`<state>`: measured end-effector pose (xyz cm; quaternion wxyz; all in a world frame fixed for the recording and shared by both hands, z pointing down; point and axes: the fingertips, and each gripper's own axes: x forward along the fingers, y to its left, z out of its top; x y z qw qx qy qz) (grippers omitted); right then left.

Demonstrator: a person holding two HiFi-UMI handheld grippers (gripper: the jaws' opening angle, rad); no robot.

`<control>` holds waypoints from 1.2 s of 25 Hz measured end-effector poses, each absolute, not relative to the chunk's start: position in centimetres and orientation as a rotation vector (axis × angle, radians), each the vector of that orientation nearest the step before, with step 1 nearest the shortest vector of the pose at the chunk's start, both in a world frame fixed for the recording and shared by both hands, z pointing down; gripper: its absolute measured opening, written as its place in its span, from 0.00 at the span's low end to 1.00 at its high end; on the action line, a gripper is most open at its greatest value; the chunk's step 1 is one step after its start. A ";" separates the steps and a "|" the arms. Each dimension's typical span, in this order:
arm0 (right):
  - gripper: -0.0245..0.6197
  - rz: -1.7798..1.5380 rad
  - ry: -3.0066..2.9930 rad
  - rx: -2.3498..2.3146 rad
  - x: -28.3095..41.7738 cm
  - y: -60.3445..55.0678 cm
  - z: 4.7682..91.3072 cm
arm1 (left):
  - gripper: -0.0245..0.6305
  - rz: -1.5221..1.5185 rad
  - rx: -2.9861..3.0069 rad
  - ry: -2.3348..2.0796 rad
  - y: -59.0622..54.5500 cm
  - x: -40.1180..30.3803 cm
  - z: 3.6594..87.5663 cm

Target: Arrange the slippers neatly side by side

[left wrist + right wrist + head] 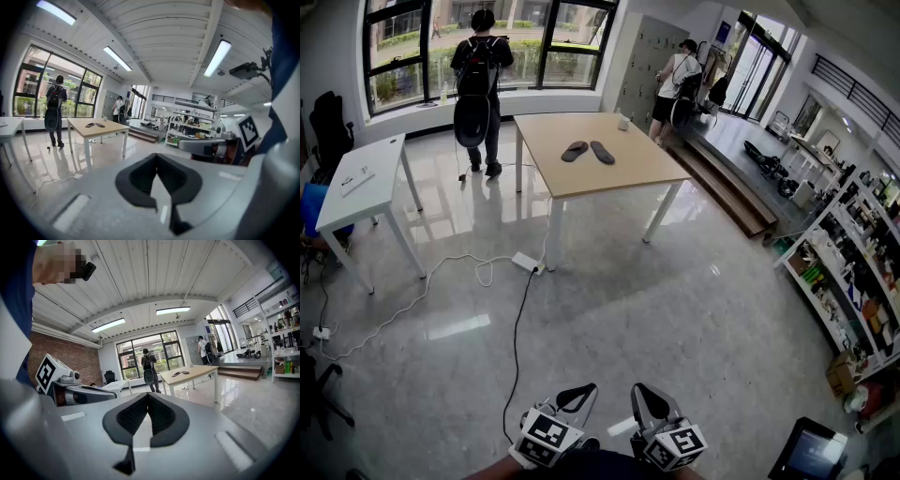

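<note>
Head view: glossy grey floor (675, 319). The slippers (588, 151) lie close together at an angle on the wooden table (581, 183), far across the room. White cable (441, 272) on the floor between.
Left gripper view: left gripper (157, 176) jaws together, empty.
Right gripper view: right gripper (147, 411) likewise; person with backpack (148, 364) at the window.
</note>
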<state>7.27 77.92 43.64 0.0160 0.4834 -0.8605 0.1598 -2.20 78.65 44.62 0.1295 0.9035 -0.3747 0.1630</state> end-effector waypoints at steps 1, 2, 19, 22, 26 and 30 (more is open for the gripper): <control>0.05 0.491 -2.670 1.514 7.5 77.6 43.3 | 0.04 0.418 2.628 -1.088 78.4 -1.9 44.2; 0.05 0.483 -2.664 1.522 7.6 77.4 43.0 | 0.04 0.362 2.630 -1.085 78.2 -1.6 43.7; 0.06 0.516 -2.619 1.593 7.7 73.1 43.7 | 0.08 0.313 2.620 -0.986 73.8 -0.7 45.3; 0.06 0.543 -2.642 1.569 7.7 70.5 44.2 | 0.04 0.317 2.618 -0.987 71.7 -0.1 45.5; 0.05 0.579 -2.661 1.533 9.5 66.8 44.6 | 0.04 0.359 2.592 -1.009 68.5 1.8 46.1; 0.05 0.596 -2.682 1.497 11.1 63.1 44.5 | 0.04 0.412 2.568 -1.034 64.8 3.7 46.1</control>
